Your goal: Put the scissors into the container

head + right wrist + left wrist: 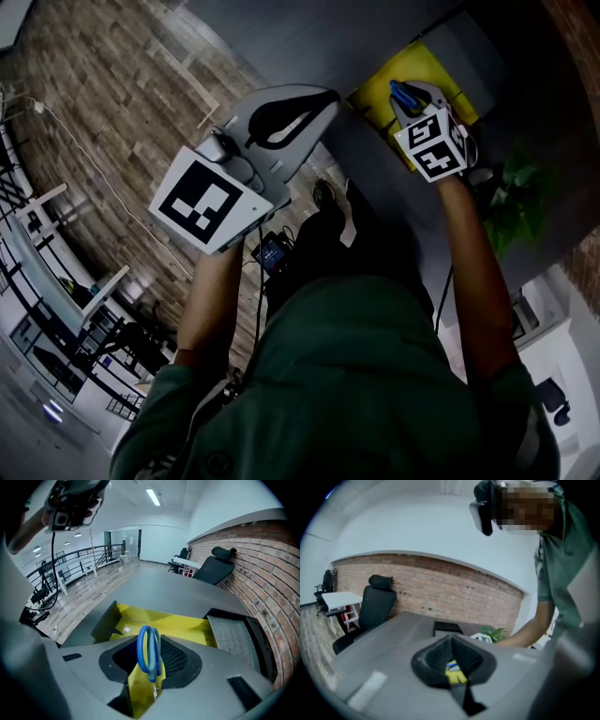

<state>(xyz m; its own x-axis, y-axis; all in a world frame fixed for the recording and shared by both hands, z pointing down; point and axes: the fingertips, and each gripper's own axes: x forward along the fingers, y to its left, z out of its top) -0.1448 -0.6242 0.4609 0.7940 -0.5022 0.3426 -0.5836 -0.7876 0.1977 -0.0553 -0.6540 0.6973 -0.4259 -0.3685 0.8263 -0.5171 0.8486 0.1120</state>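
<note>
The step in hand looks like the carry. The right claw (158, 639) is clamped on the pair of blue-handled scissors (148, 651), with the handle loops standing up between its jaws and the blades pointing down out of sight. It hangs at the near edge of the yellow open-topped box container (187, 620), which sits on the grey worktop (159, 588). The scissors are over the near rim and not yet inside, and nothing else can be seen in the box.

The next move, as I judge it, is to go a little farther over the yellow floor, lower, and part the jaws. The scissors should drop past the near wall without catching on it.

The left claw (452, 643) is raised off to the left, its dark pads meeting at the tips with nothing between them. It plays no part for now.

Counted, there are one pair of scissors, one container and two claws. There is also one black-rimmed flat tray with a grey textured face (233, 632) just right of the box. One green leafy plant (511, 202) stands farther right.
</note>
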